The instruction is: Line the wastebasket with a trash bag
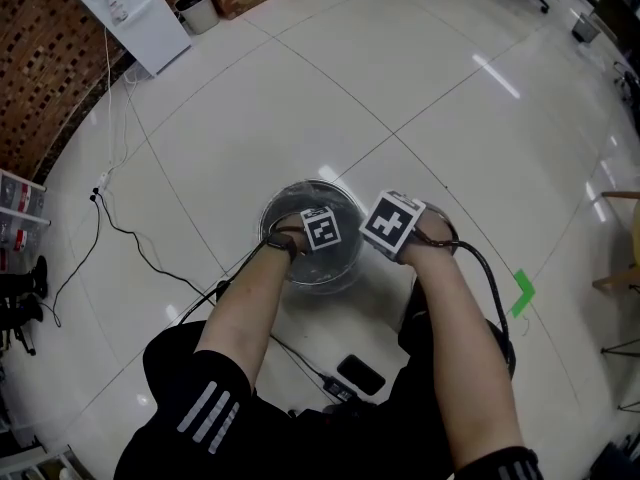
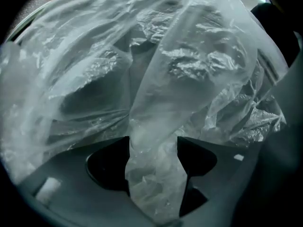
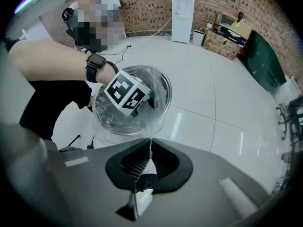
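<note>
Item: wastebasket (image 1: pixel 310 185) stood on the floor (image 1: pixel 450 118), trash bag (image 2: pixel 189 70) bunched inside. Held by: left gripper (image 2: pixel 154 174), jaws clamped on a thick fold, down within the basket; right gripper (image 3: pixel 147 167), jaws pinched on a thin edge (stretched from the rim), just outside. Rim lay between them.

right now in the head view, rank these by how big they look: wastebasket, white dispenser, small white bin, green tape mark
1-2. wastebasket and white dispenser: they look about alike, and the dispenser stands farther off, so no ranking.
3. small white bin.
4. green tape mark, clearly smallest.
</note>
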